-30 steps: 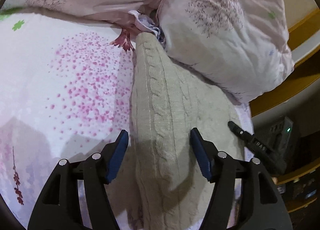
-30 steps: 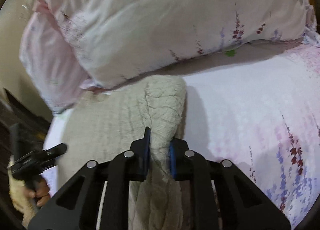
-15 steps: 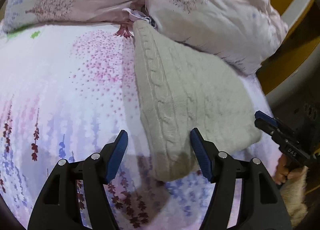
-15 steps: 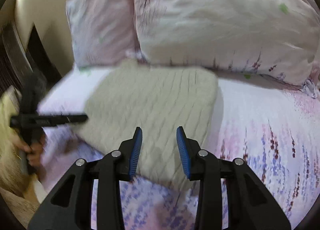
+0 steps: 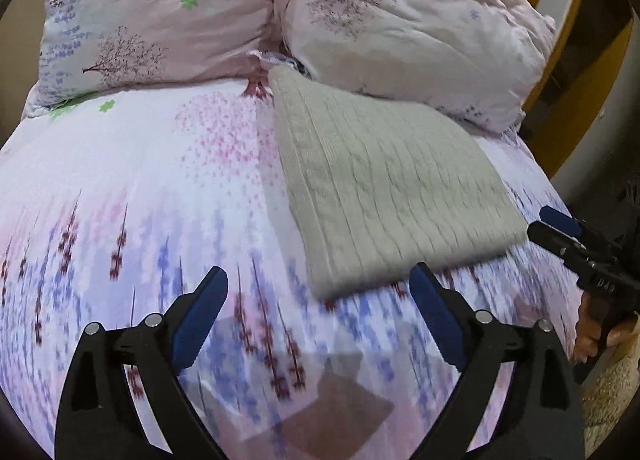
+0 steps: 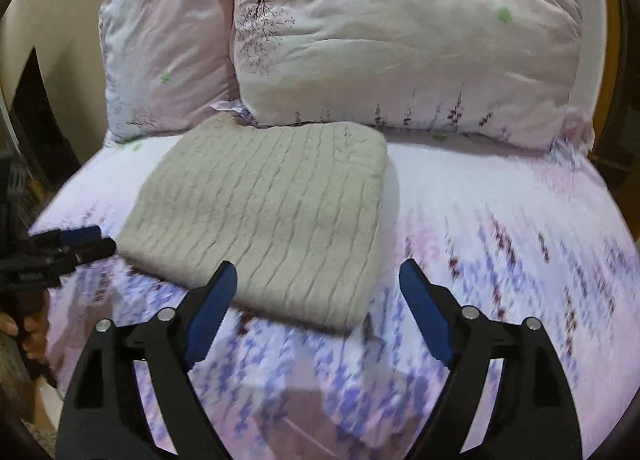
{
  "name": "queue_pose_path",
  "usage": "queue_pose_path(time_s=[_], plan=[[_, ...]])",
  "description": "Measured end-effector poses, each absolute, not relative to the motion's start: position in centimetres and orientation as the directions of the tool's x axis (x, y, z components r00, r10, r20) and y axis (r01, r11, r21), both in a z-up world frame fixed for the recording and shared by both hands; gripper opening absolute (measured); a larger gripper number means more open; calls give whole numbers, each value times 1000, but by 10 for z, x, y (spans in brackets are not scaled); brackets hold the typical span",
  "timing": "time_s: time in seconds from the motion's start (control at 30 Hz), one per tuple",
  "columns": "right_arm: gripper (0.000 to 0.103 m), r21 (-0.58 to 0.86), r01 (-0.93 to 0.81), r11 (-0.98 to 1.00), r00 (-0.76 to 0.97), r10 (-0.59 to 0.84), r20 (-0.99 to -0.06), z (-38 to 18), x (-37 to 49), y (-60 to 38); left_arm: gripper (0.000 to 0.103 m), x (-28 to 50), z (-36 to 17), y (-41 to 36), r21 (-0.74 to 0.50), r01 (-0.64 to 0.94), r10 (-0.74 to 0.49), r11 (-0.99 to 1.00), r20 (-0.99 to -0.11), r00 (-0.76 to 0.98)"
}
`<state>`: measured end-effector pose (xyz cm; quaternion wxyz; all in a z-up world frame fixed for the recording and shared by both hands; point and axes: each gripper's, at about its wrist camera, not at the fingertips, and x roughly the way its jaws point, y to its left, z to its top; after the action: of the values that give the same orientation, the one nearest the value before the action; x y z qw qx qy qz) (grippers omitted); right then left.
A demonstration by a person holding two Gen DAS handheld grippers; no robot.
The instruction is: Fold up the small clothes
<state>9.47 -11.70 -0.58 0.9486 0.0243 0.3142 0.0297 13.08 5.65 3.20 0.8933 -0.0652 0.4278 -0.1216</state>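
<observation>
Now both tools [image 5: 318,294] [image 6: 318,286] angled down, opening, clear of folded sweater [image 5: 384,187].

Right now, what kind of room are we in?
Most likely a bedroom: two floral pillows stand against a headboard, a matching flowered sheet covers the bed, and a folded cable-knit sweater lies on it.

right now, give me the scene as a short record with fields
sweater: cream cable knit, folded flat on the bed
bed: floral sheet
pillows: two, behind the sweater
left gripper: jaws opening, nothing between them
right gripper: jaws opening, clear of the sweater
fold: looks done
</observation>
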Motion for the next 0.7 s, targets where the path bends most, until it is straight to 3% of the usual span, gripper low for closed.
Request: queue_pose_path(time_s=[0.07,0.3,0.5,0.7], plan=[[87,81,-43,996,793,83,-603,-11,85,-116,99,119,28,53,-206,162,-262,965,-767,586],[99,80,-14,997,773,61,-631,-34,65,-101,102,104,16,44,-161,129,-205,979,-817,539],[99,60,13,998,739,30,-673,-49,61,-99,102,92,9,29,-40,115,-94,993,-849,519],[99,4,11,1000,698,-5,-716,-62,59,-91,102,85,5,21,-27,128,-88,991,-862,500]])
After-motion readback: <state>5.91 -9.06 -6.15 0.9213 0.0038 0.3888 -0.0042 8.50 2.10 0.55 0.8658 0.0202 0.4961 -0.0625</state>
